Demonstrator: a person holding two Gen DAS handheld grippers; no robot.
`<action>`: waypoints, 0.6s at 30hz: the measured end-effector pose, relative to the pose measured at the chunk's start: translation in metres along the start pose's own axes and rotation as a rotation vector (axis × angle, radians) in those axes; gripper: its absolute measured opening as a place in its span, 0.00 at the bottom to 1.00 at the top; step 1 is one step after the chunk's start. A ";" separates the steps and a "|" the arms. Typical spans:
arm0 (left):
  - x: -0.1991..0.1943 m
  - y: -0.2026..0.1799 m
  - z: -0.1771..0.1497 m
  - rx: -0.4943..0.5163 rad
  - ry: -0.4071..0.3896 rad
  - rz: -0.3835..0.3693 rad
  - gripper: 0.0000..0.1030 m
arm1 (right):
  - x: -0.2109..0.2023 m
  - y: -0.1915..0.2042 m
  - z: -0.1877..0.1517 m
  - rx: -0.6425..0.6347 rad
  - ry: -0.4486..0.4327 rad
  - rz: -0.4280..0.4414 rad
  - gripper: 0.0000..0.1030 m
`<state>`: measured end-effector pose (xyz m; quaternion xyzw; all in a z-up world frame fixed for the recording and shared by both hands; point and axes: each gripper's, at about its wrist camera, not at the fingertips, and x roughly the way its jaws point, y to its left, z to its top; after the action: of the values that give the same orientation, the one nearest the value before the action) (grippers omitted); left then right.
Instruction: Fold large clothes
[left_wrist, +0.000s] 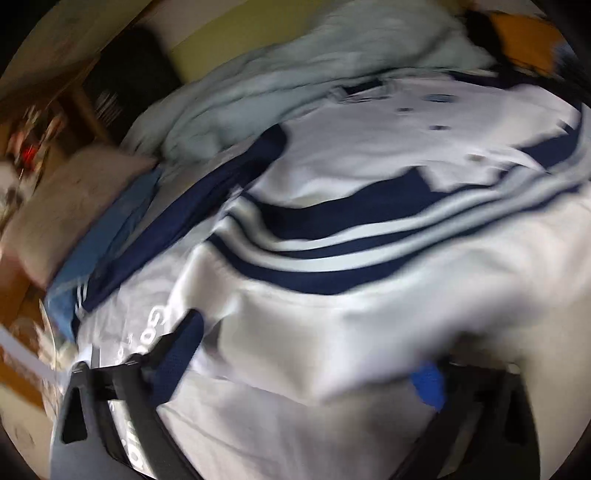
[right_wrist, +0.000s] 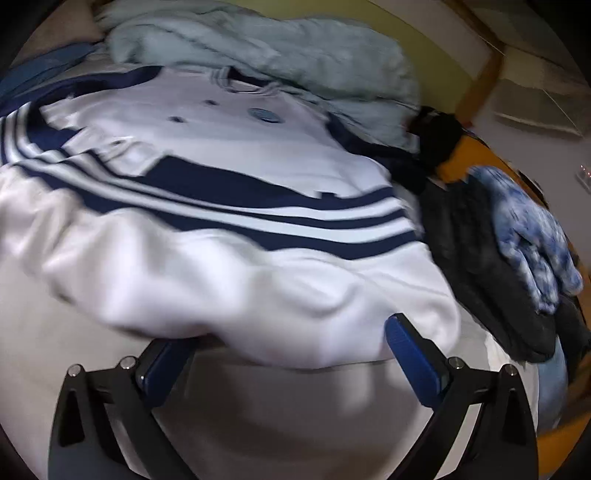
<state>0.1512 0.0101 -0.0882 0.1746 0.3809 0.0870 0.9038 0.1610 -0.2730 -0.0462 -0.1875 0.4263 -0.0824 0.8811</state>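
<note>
Shirt (right_wrist: 229, 155) lies collar away, folded hem near; left gripper (left_wrist: 306, 354) and right gripper (right_wrist: 288, 354) gape apart.

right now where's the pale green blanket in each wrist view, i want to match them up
Left wrist: pale green blanket bunched at top centre, behind the white and navy shirt.
Right wrist: pale green blanket across the top, centre to right.
Shared landmark: the shirt's navy and white stripes.

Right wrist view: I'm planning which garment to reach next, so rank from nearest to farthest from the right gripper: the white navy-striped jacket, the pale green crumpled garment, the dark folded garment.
1. White navy-striped jacket: its near edge drapes at the right gripper.
2. Dark folded garment: on the right, mid-way.
3. Pale green crumpled garment: at the top, behind the jacket.
</note>
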 end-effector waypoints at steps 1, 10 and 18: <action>0.007 0.009 0.001 -0.037 0.021 -0.042 0.80 | 0.002 -0.006 0.001 0.023 0.010 0.006 0.98; 0.022 0.031 0.003 -0.134 0.027 -0.087 0.14 | 0.019 -0.016 0.004 0.084 -0.027 -0.009 0.32; -0.063 0.047 -0.017 -0.196 -0.039 -0.101 0.11 | -0.046 -0.025 -0.012 0.097 -0.149 -0.002 0.18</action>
<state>0.0939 0.0393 -0.0401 0.0678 0.3613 0.0746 0.9270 0.1231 -0.2855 -0.0101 -0.1504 0.3550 -0.0896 0.9183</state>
